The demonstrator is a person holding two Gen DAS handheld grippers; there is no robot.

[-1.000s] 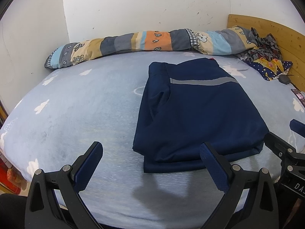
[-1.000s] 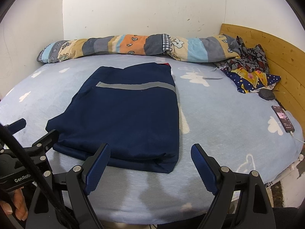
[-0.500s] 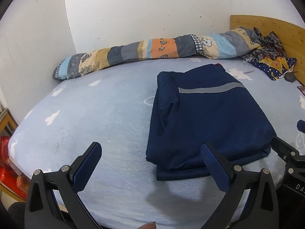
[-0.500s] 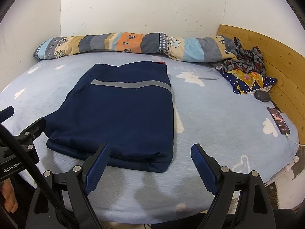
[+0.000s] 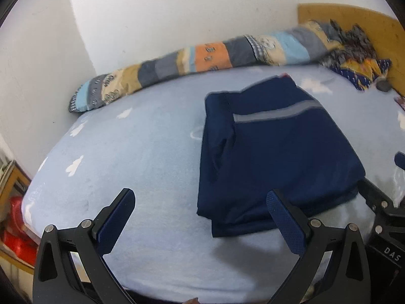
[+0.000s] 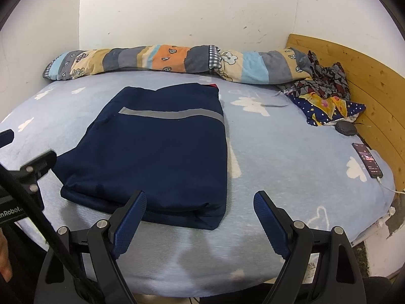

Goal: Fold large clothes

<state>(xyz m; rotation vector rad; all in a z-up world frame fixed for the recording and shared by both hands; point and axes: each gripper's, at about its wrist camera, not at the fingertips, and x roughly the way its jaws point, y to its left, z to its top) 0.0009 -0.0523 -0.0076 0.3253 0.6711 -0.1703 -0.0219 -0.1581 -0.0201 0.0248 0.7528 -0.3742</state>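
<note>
Folded navy garment point(image 6: 157, 149) lies flat on the bed point(image 6: 291, 152); both grippers empty.

The garment is a smooth, dark blue, roughly rectangular bundle in several layers, with a grey reflective band point(image 6: 172, 113) across its far part and a red scrap at its far edge. It rests mid-bed on a pale blue, fleecy sheet printed with white clouds. The left gripper point(image 5: 200, 217) and the right gripper point(image 6: 200, 214) hang over the near edge of the bed, jaws spread wide, blue textured pads touching nothing. Along the white wall lies a long rolled quilt point(image 6: 177, 62) in striped patches. Crumpled patterned cloths point(image 6: 326, 93) sit against the wooden headboard point(image 6: 367, 81), with a dark grey rounded object point(image 6: 345, 128) and a phone point(image 6: 367, 159) on a cable beside them. Nothing lies on the garment.
</note>
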